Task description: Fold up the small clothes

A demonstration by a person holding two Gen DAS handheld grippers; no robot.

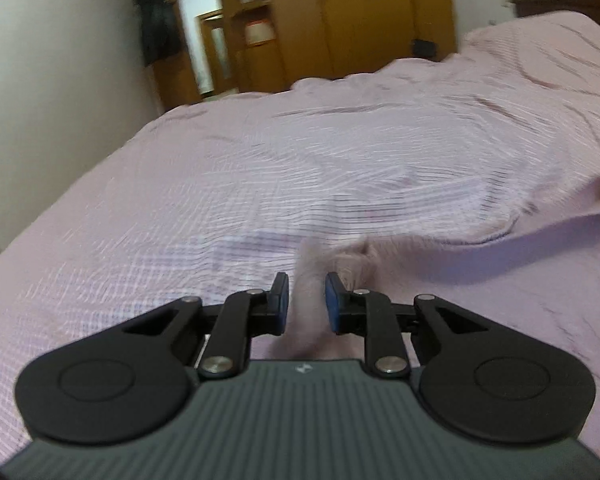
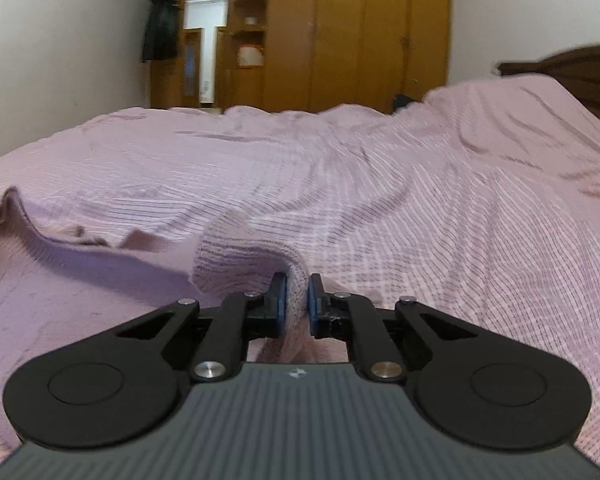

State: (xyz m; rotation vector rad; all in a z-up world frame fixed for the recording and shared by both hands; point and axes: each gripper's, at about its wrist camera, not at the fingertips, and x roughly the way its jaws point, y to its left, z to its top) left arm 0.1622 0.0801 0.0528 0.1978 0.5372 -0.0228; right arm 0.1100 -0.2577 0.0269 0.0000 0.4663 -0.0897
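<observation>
My left gripper (image 1: 307,298) has its two blue pads pressed on a fold of the pink knitted garment (image 1: 380,168); the cloth fills the narrow gap between them, so it is clamped on the garment. My right gripper (image 2: 297,300) is the same: its pads squeeze a bunched edge of the pink knitted garment (image 2: 236,252), which rises in a small hump just beyond the fingertips.

From each gripper the garment runs away over the bed. In the left wrist view it spreads to the far right, with a raised edge at the right side. In the right wrist view a lifted edge runs to the left, with a shadow under it.

The garment lies on the pink bedsheet (image 1: 80,248), and both are nearly the same colour, so I cannot tell exactly where one ends. Far behind stand a wooden wardrobe (image 2: 360,36), an open doorway (image 2: 206,36) with a dark coat (image 2: 160,24) hanging beside it, and a dark headboard (image 2: 572,64) at the far right.
</observation>
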